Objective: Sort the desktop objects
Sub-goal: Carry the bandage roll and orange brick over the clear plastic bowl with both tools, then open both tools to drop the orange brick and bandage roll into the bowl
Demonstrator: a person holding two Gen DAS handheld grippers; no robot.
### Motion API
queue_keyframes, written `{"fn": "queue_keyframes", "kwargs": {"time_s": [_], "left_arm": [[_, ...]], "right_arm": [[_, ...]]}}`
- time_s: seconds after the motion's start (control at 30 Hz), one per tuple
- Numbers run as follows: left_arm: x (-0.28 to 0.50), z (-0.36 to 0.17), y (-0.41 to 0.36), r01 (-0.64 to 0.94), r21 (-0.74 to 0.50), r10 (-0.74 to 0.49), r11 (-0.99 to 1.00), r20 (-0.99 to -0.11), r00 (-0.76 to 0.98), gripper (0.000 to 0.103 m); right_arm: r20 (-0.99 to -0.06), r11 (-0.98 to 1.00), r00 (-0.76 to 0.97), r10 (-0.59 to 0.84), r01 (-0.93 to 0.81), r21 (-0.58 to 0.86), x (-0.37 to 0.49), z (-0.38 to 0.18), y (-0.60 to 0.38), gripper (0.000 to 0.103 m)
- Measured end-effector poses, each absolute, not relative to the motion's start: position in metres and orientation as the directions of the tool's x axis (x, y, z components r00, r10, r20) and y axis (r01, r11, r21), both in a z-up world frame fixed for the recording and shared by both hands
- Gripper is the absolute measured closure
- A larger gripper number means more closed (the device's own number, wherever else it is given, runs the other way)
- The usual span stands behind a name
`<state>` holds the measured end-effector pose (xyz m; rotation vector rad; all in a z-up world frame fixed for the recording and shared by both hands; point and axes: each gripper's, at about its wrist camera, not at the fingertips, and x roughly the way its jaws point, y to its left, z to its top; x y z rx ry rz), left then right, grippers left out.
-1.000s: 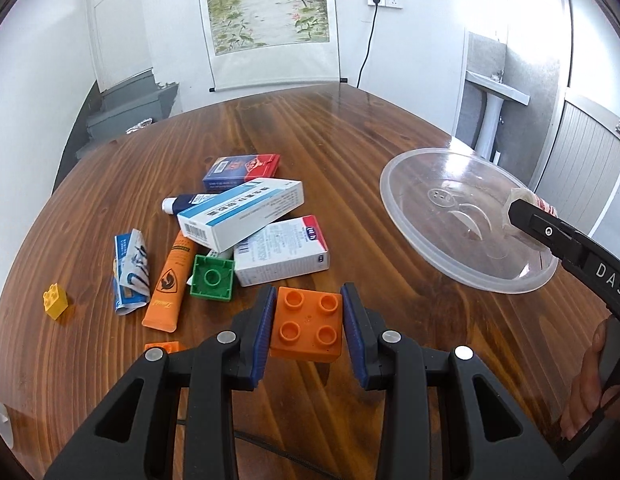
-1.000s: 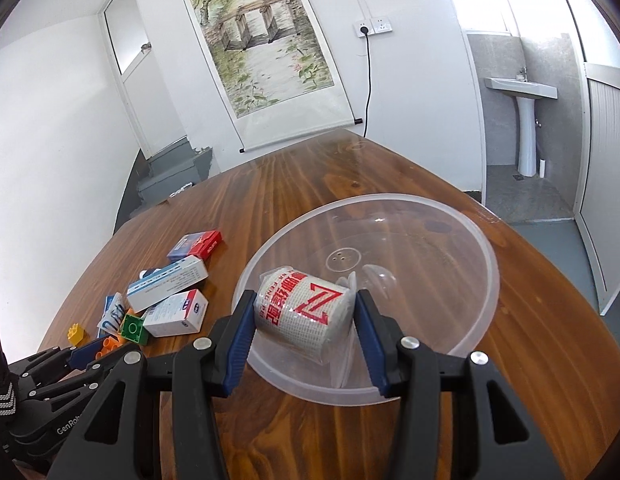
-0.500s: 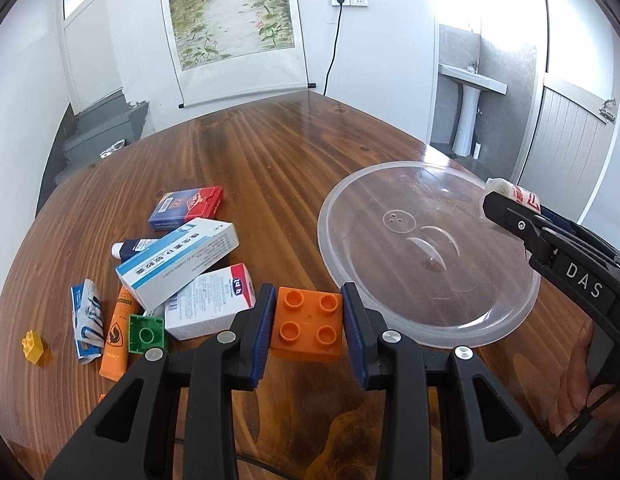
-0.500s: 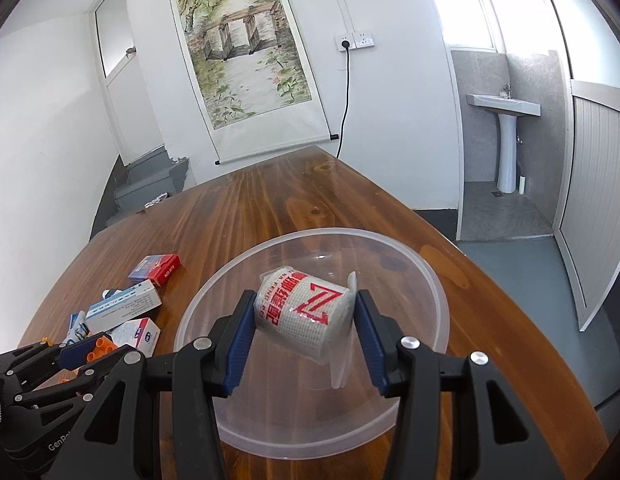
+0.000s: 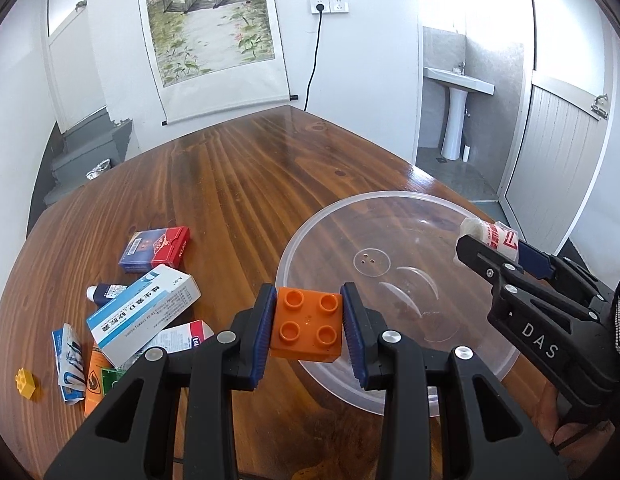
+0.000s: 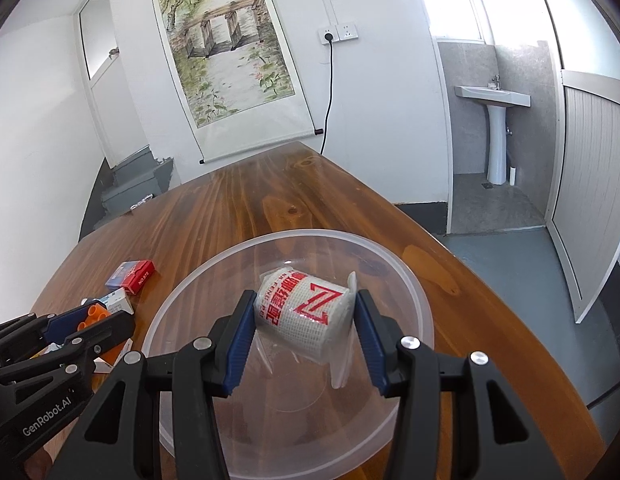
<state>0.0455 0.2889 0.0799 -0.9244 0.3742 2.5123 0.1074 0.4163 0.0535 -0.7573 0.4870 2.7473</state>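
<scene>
Left tool [image 5: 308, 326] clamps orange brick [image 5: 306, 325] at clear bowl [image 5: 310, 236] rim; right tool [image 5: 492, 246] grips bandage roll [image 5: 490, 236] over bowl's far side.

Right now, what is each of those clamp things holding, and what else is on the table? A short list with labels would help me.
left gripper: shut on the orange block, at the bowl's near rim
right gripper: shut on the gauze roll, over the bowl
clear bowl: nothing lying inside it
wooden table: carries the bowl and a pile at left
pile: medicine boxes, red card pack, orange tube, yellow block
</scene>
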Motion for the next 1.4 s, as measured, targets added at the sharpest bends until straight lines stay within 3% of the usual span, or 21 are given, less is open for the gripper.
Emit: {"fn": "queue_keyframes", "kwargs": {"time_s": [0.63, 1.1, 1.13, 1.23, 1.27, 1.4], "left_arm": [[0.037, 0.066, 0.304, -0.5, 0.103, 0.301, -0.86, -0.689, -0.659, 0.067], [0.028, 0.052, 0.308, -0.548, 0.026, 0.365, -0.836, -0.719, -0.592, 0.067], [0.029, 0.052, 0.309, -0.556, 0.017, 0.375, -0.831, -0.722, -0.582, 0.065], [0.033, 0.054, 0.31, -0.57, 0.012, 0.393, -0.821, -0.712, -0.582, 0.032], [0.036, 0.056, 0.309, -0.569, 0.02, 0.396, -0.822, -0.698, -0.597, 0.027], [0.043, 0.065, 0.307, -0.577, 0.034, 0.413, -0.816, -0.663, -0.624, 0.025]], "right_arm": [[-0.539, -0.907, -0.83, 0.143, -0.328, 0.265, 0.11, 0.052, 0.418, 0.05], [-0.549, -0.898, -0.821, 0.156, -0.349, 0.268, 0.11, 0.049, 0.423, 0.049], [-0.547, -0.896, -0.822, 0.157, -0.352, 0.271, 0.111, 0.049, 0.423, 0.049], [-0.546, -0.889, -0.824, 0.153, -0.356, 0.289, 0.111, 0.049, 0.427, 0.04], [-0.544, -0.887, -0.824, 0.155, -0.359, 0.291, 0.112, 0.049, 0.427, 0.039], [-0.532, -0.883, -0.83, 0.167, -0.366, 0.294, 0.114, 0.051, 0.429, 0.034]]}}
